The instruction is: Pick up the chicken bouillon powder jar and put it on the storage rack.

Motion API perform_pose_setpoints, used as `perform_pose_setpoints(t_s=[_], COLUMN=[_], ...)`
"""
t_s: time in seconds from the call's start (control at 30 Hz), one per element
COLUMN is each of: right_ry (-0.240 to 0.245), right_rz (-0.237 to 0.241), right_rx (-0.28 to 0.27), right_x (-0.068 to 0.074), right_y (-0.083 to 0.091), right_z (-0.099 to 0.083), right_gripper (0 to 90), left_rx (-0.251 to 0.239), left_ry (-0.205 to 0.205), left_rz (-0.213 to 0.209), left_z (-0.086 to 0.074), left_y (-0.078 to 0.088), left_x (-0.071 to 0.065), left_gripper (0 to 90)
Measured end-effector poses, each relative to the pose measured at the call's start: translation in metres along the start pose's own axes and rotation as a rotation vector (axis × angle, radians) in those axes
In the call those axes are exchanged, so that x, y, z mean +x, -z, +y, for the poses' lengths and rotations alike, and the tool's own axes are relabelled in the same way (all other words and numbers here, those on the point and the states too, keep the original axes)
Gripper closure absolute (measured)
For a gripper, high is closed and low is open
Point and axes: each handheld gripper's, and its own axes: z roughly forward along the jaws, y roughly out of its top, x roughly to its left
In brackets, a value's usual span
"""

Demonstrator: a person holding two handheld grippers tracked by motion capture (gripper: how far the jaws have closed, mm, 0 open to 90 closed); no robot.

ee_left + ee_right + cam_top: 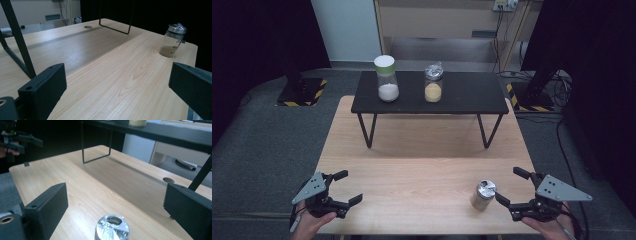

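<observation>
A small glass jar (483, 194) with a shiny silver lid and tan contents stands upright near the table's front right. My right gripper (507, 184) is open just to its right, apart from it. In the right gripper view the jar's lid (112, 228) sits low between the wide-spread jaws of the right gripper (116, 200), not touched. My left gripper (352, 186) is open at the front left with nothing between its jaws. In the left gripper view its jaws (117, 82) stand wide, and the jar (173, 41) is far across the table.
A black low shelf (462, 102) on thin legs stands at the back of the wooden table (412, 150). On it are a white-lidded jar of white powder (388, 80) and a silver-lidded jar of yellow grains (433, 84). The left gripper (20, 141) shows far off.
</observation>
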Motion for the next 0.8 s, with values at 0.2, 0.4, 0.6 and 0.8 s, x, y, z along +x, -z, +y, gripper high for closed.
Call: perform_pose_setpoints(t_s=[0.2,0.4,0.6,0.8], right_ry=[-0.011,-0.031,-0.046,-0.048], right_rz=[0.021,0.029,0.034,0.028], right_rx=[0.012,0.009,0.009,0.013], right_x=[0.001,0.001,0.001,0.001], right_y=[-0.007,-0.010,-0.012,-0.013], right_z=[-0.011,-0.021,-0.027,-0.032], right_gripper=[6.2,6.3,6.3,6.3], left_rx=[0.000,0.002,-0.001,-0.003], left_ry=[0.002,-0.005,-0.010,-0.014], left_rz=[-0.004,-0.006,-0.011,-0.020], left_z=[0.000,0.000,0.000,0.000], left_y=[0.000,-0.001,-0.001,-0.001], left_x=[0.001,0.001,0.001,0.001], left_gripper=[0.7,0.8,0.8,0.9])
